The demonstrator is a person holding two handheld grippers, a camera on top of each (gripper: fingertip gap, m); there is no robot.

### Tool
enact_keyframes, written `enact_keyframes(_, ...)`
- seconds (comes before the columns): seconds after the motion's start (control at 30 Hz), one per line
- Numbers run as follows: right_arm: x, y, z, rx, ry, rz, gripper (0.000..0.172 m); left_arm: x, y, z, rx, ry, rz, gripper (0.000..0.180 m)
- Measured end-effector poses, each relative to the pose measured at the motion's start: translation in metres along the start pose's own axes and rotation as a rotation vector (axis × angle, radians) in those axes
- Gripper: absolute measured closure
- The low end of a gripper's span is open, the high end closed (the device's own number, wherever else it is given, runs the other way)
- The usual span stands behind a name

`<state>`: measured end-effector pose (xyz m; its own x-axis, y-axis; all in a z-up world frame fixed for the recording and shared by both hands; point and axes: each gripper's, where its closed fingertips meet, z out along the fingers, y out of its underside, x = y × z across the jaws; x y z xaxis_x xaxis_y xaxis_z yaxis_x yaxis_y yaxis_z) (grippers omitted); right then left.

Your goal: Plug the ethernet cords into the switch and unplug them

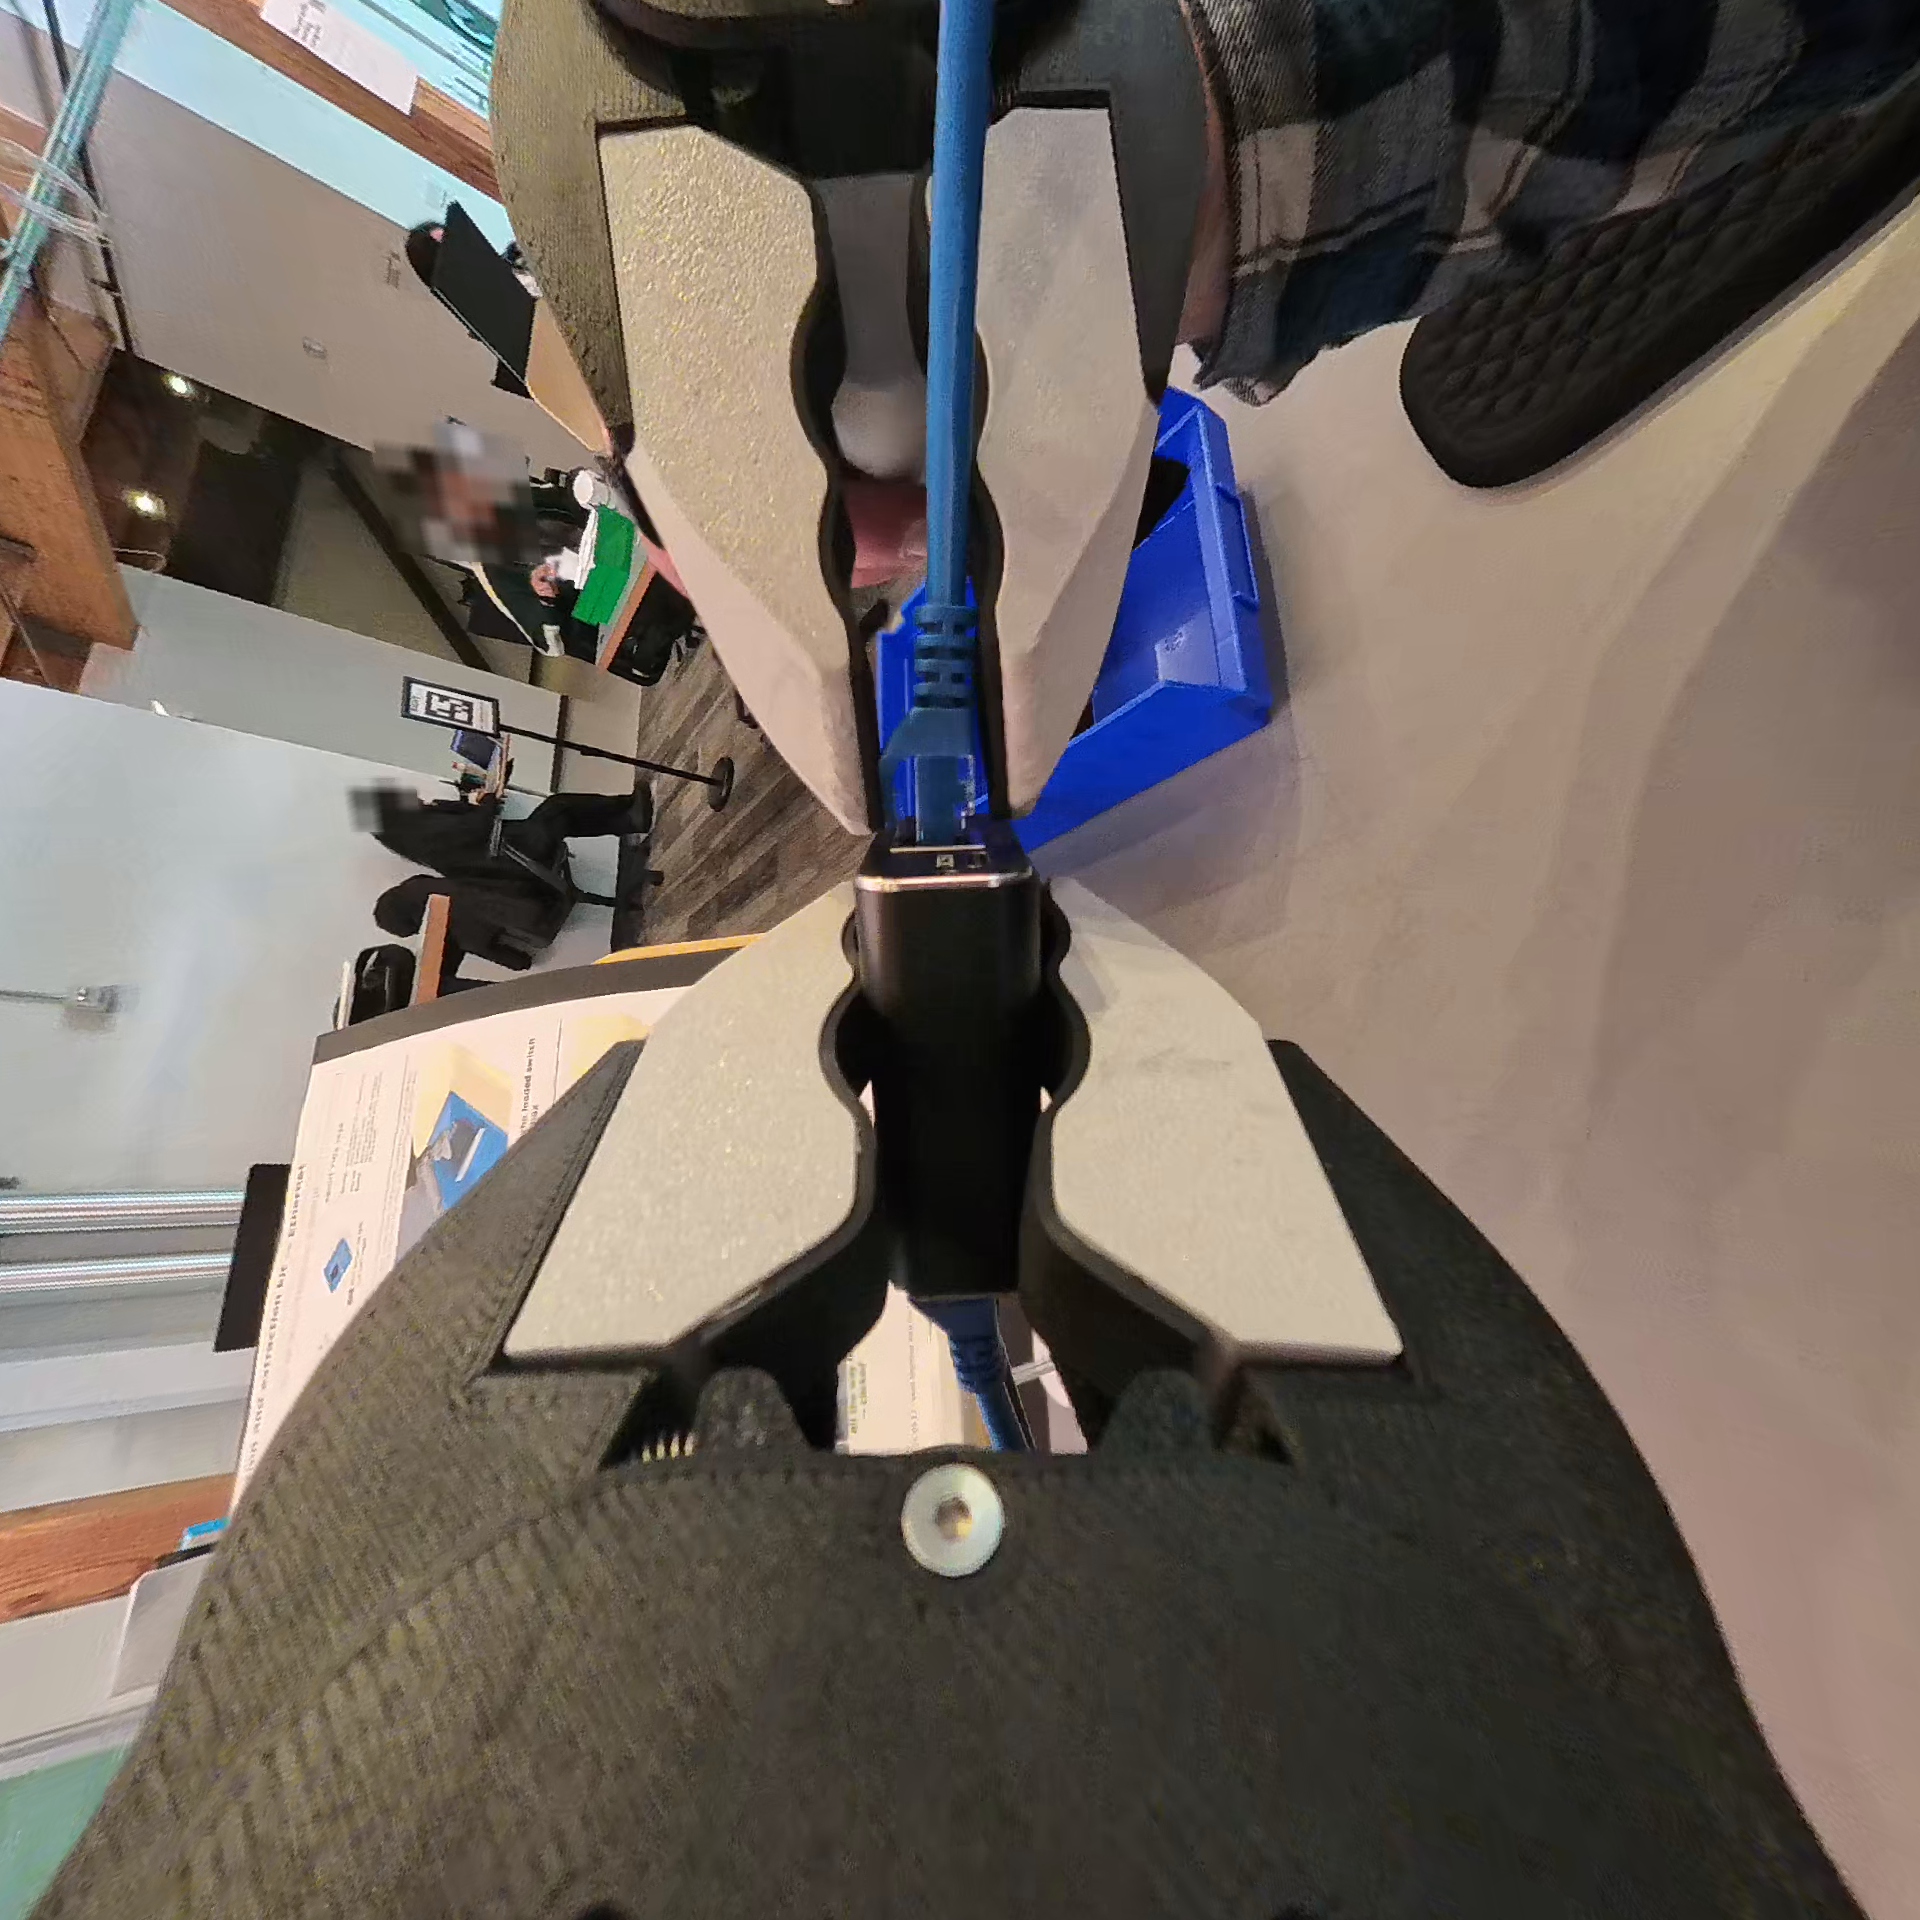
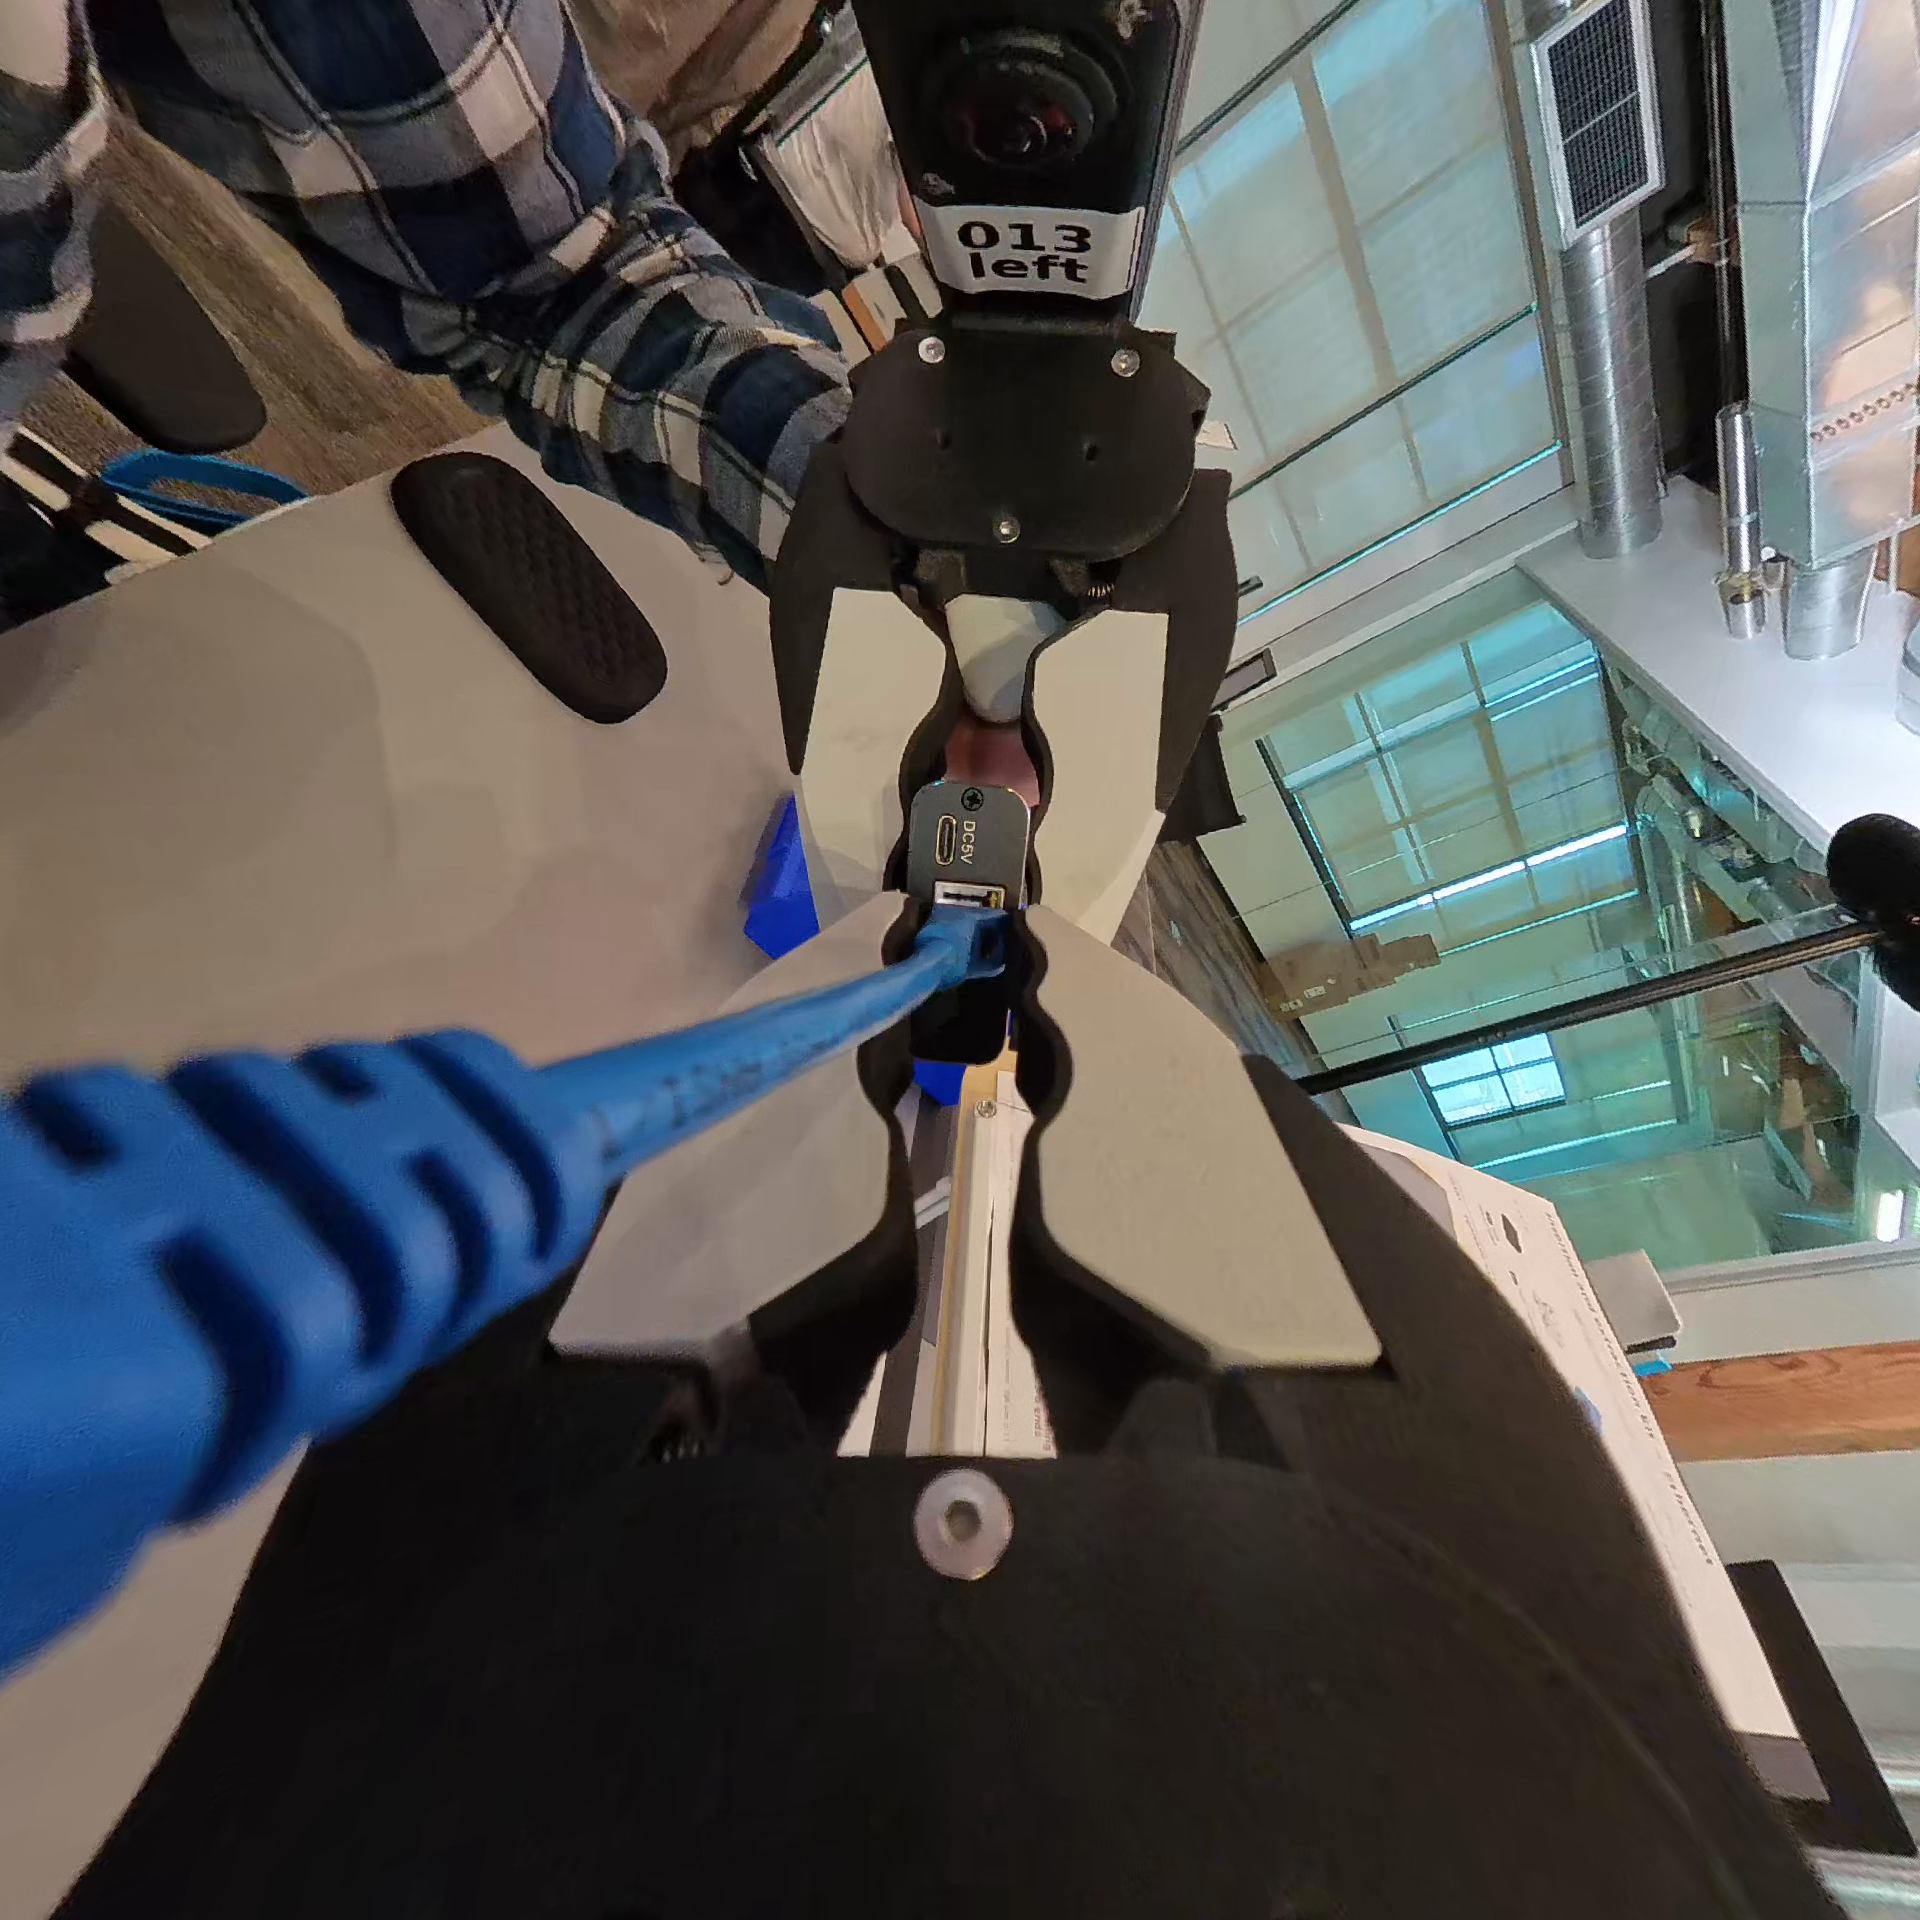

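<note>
- Left wrist view: the left gripper (image 1: 951,935) clamps the black switch (image 1: 951,1039) between its pads, port end facing away from the camera
- The right gripper (image 1: 930,769) meets it head-on, its fingers (image 1: 1049,623) closed on the blue ethernet plug (image 1: 935,769), whose tip sits at or just inside the port; how deep, I cannot tell
- The blue cord (image 1: 951,312) runs straight back between the right gripper's fingers
- To do this step well, I judge: keep plug and port on one axis, push or pull straight with no twist, and brace the switch firmly
- A second blue cord (image 1: 982,1371) leaves the switch's near end
- A blue bin (image 1: 1174,665) lies on the white table (image 1: 1558,935) behind
</note>
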<state>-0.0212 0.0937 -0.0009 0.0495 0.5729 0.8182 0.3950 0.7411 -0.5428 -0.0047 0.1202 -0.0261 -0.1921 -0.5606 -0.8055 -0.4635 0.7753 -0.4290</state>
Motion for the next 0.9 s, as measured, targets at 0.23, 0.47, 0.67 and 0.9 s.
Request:
enact_keyframes(0.23, -0.0020, 0.0033, -0.0007, -0.073, -0.012, 0.015, 0.159, 0.0036, 0.0008, 0.0036, -0.014, 0.020, -0.009, 0.154)
enact_keyframes(0.47, -0.0014, 0.0034, -0.0026, -0.051, -0.026, 0.024, 0.157, 0.0009, 0.0002, 0.0047, -0.039, 0.011, 0.007, 0.154)
enact_keyframes(0.67, 0.0000, -0.0021, -0.0045, -0.045, -0.059, 0.045, 0.157, -0.0010, -0.0043, 0.0019, -0.029, 0.011, 0.007, 0.154)
enact_keyframes(0.9, 0.0000, -0.0001, -0.0044, -0.098, -0.051, 0.046, 0.159, -0.0003, -0.0030, 0.0036, -0.027, 0.008, 0.004, 0.154)
